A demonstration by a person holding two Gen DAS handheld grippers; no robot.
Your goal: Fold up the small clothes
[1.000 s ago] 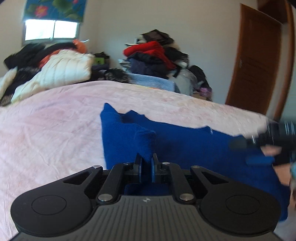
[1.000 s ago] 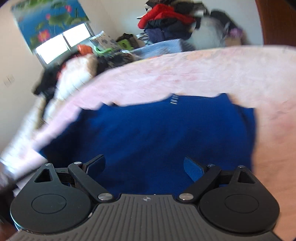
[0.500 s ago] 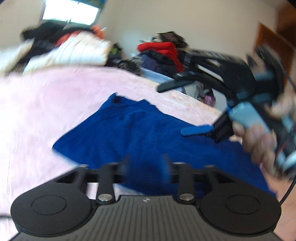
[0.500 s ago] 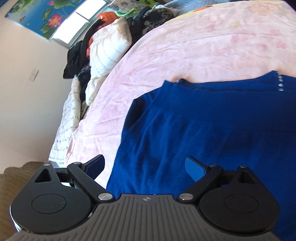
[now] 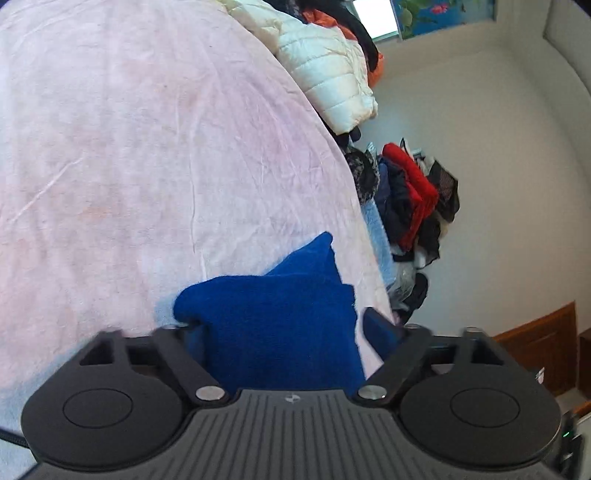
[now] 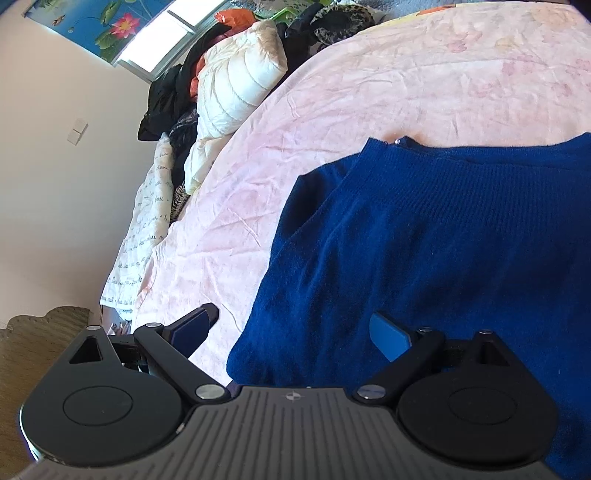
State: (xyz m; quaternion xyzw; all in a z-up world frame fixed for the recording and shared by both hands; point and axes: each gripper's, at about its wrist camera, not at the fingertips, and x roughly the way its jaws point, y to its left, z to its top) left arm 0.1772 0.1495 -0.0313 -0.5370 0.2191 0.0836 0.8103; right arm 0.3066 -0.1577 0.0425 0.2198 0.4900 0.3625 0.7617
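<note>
Tongs first: the left tongs [image 5: 284, 328] just let go of the blue sweater [image 5: 280, 325] after swinging around and are closing again, the fold between the jaws, no pinch visible. Right tongs [image 6: 295, 328] gape wide over its edge on the bed [image 6: 369, 122]. Looks like regrip time.

Daylight is coming through a window [image 6: 173, 40] under a floral blind [image 6: 96, 22], lighting cream walls [image 6: 55, 184], a pink-sheeted bed [image 6: 424, 85], piled clothes [image 5: 413, 206] and a wooden door [image 5: 543, 354].
</note>
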